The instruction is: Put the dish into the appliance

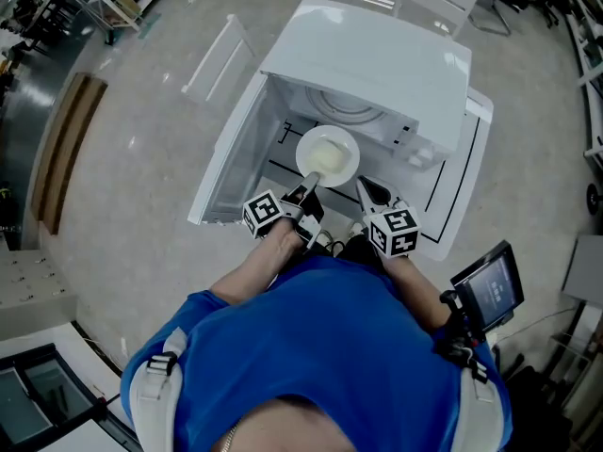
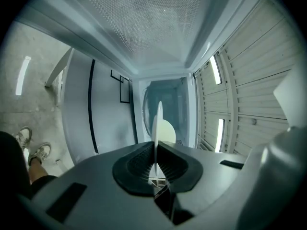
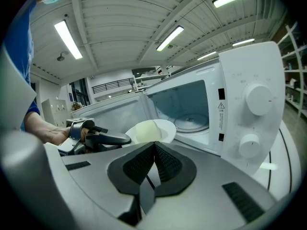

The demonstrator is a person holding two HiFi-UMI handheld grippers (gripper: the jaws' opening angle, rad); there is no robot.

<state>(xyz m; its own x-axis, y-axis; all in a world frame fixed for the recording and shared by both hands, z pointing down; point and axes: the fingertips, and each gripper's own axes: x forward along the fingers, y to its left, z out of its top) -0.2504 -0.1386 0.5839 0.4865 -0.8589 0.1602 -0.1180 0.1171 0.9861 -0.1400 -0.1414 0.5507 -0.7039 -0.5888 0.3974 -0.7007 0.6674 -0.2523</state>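
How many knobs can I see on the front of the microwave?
2. The upper knob sits right of the microwave opening; the lower knob is just beneath it. None seems hidden.

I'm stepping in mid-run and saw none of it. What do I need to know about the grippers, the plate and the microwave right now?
Left gripper: shut on the rim of the plate, which carries a pale lump of food and is held at the mouth of the cavity.
Right gripper: shut, empty, beside the plate.
Microwave: door open, glass turntable bare.
Done: door open, plate gripped.
Left: set the plate on the turntable, release, pull back.
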